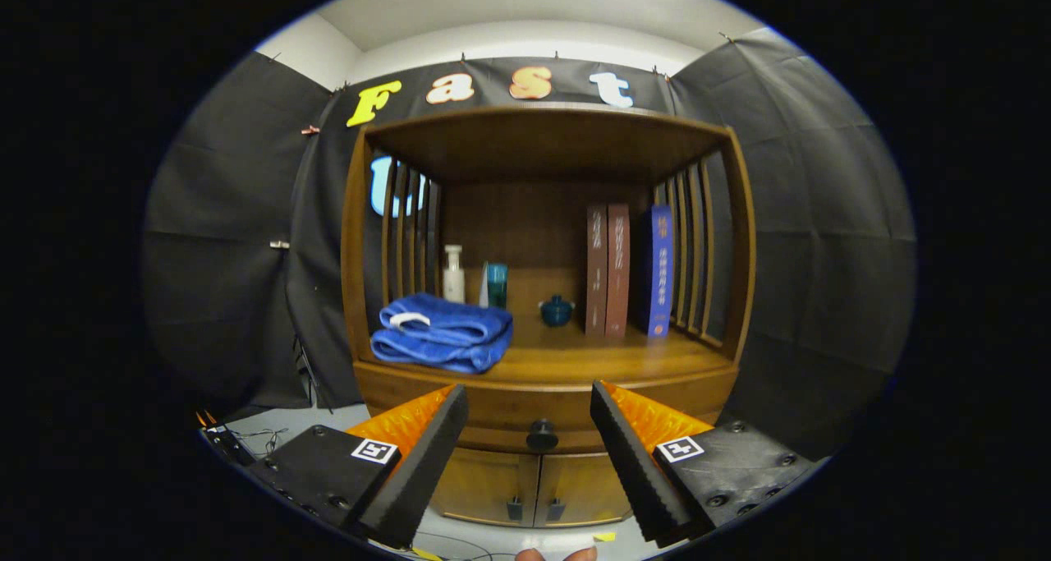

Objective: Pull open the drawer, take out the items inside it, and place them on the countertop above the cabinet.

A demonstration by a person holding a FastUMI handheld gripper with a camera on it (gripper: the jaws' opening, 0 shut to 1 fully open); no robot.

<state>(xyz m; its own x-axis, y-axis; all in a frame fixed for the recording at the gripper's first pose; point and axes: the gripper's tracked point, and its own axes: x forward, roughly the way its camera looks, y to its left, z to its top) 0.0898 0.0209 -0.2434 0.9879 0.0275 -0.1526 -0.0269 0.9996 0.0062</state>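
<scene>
Drawer [525, 413] shut, long axis crosswise, knob [541, 435] facing tongs [530, 417]; tongs wide open, holding nothing.

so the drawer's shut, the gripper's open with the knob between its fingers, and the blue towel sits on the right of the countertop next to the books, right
Not quite: in the gripper view the blue towel lies on the left of the countertop, away from the books. The drawer is shut and the open gripper frames its knob.

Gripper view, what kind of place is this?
Likely a staged booth, not a home: black cloth walls surround a wooden cabinet holding books and a blue towel. The open claw faces its drawer knob.
</scene>
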